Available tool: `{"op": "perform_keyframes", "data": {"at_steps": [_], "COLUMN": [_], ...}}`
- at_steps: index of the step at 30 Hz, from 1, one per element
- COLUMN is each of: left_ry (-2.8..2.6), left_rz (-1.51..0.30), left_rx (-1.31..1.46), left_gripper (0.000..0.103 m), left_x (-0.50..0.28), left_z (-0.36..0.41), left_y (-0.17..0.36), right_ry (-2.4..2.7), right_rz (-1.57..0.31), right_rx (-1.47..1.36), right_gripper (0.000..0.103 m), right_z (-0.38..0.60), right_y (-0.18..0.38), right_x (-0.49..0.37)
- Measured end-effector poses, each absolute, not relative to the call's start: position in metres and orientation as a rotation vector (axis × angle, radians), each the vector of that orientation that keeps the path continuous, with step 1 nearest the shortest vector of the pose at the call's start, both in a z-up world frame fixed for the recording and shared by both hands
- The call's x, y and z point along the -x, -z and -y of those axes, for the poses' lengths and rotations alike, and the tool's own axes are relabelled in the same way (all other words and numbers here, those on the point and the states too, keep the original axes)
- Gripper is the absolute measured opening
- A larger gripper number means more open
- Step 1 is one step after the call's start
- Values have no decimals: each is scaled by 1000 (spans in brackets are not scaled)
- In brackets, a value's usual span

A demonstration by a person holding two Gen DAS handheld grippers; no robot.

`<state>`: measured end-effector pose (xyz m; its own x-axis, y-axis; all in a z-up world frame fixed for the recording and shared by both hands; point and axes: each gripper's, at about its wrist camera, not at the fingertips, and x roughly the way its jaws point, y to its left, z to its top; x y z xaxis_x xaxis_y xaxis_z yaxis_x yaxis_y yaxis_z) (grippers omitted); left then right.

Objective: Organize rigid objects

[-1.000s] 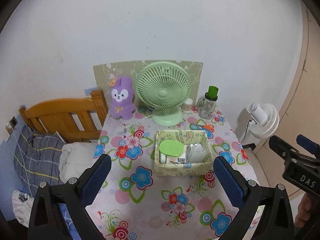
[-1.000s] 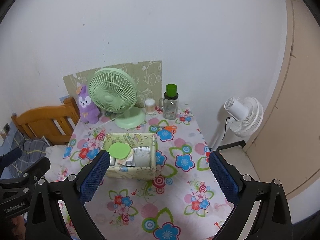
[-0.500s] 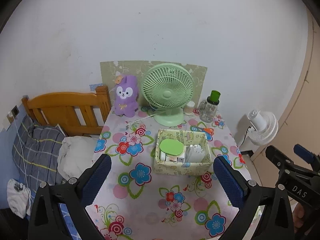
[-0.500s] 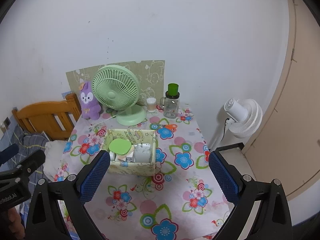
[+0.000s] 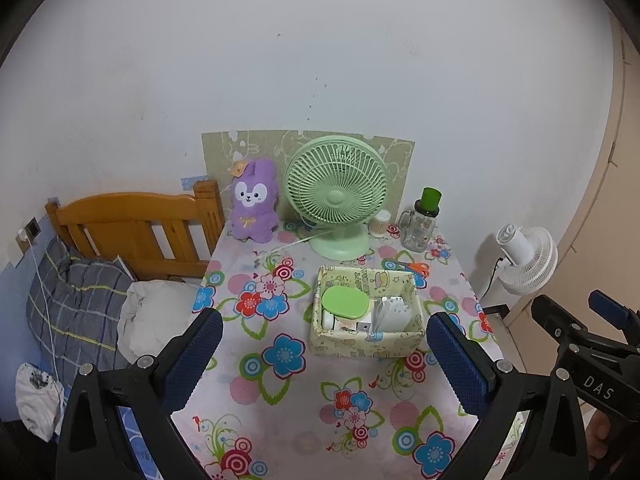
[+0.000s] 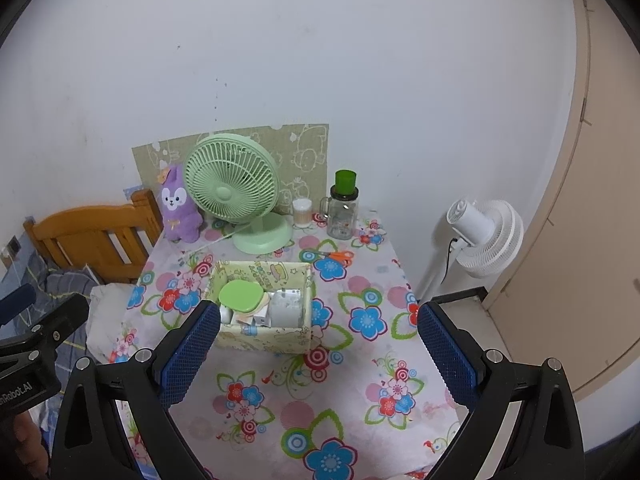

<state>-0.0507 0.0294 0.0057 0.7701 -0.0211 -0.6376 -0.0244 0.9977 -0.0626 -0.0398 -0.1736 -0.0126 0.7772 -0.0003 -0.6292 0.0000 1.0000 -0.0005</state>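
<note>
I see both grippers held high above the table (image 5: 280, 408), well apart from everything on it. My left gripper (image 5: 324, 352) has its blue-padded jaws spread wide with nothing between them; my right gripper (image 6: 318, 348) is likewise wide open and empty.

I take the storage box (image 5: 366, 346) as my landmark; it sits on the flowered cloth. Inside it a green lid (image 5: 345, 301) lies on the left, on top of white items, and a white ribbed object (image 5: 394, 314) stands to the right of the lid. I cannot tell what the small white pieces under the lid are.

Behind the box stands a green desk fan (image 5: 337, 196). To the left of the fan sits a purple plush rabbit (image 5: 254, 202). Behind the box to the right stand a glass jar with a green cap (image 5: 423, 220) and a small cup (image 6: 302, 213), and orange-handled scissors (image 6: 338, 256) lie just behind the box's right corner.
</note>
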Motion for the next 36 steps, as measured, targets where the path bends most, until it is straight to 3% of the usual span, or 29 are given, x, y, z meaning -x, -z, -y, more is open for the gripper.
{"op": "perform_keyframes", "data": {"at_steps": [36], "left_ry": [15], "left_rz": [-695], "left_rx": [14], "left_gripper": [103], "left_x": [44], "left_z": [-18], "left_y": [-5], "right_ry": [-37], "right_rz": [-649], "right_rx": [0], "right_gripper": [100], "right_z": [163], "right_y": [12], "right_x": [38]}}
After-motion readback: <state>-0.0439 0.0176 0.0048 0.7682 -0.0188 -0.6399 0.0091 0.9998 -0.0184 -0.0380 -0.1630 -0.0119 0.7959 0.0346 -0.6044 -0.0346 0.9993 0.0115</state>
